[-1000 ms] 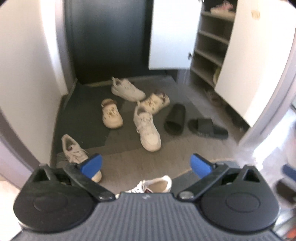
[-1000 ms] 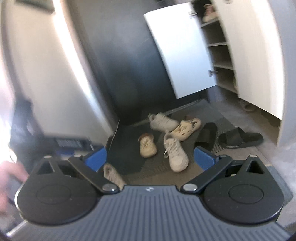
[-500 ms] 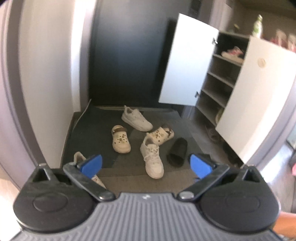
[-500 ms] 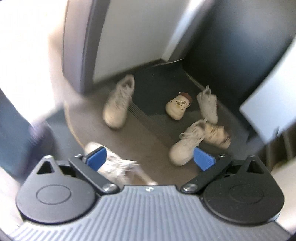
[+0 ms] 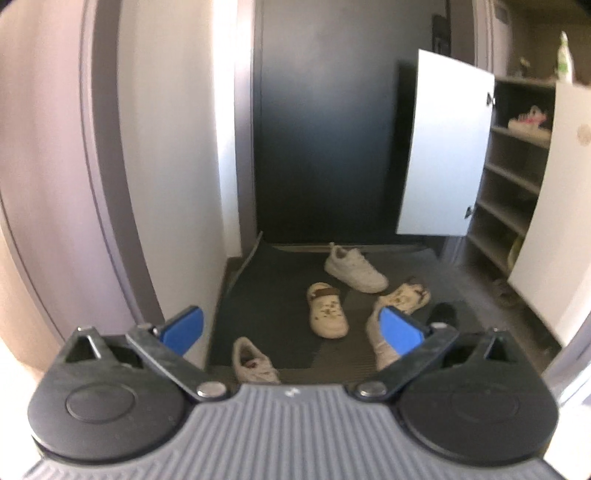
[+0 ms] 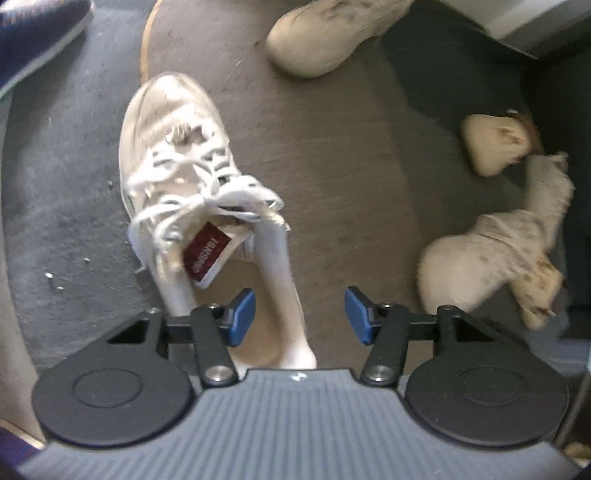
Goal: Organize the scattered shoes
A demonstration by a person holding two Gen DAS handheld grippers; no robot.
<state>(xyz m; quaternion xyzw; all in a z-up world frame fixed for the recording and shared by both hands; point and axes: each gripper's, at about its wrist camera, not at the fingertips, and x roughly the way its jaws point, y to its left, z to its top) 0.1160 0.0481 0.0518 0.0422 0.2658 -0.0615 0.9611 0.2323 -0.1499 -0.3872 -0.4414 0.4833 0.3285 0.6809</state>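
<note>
Two grippers seen. R gripper (image 6: 300, 314) points down over white sneaker (image 6: 184, 177); jaws closing, heel wall between pads, no contact visible. Red tongue label (image 6: 207, 254) has white lettering, blurred, not legible. Nearby: beige shoe (image 6: 332, 33) above, spotted clog (image 6: 491, 251) to the side, dark shoe (image 6: 33, 29) at corner. L gripper (image 5: 291, 328) wide apart, nothing held, faces mat (image 5: 266, 295) w/ sneaker (image 5: 354, 269), clog (image 5: 327, 310). Cabinet (image 5: 517, 177) doors open beyond.
</note>
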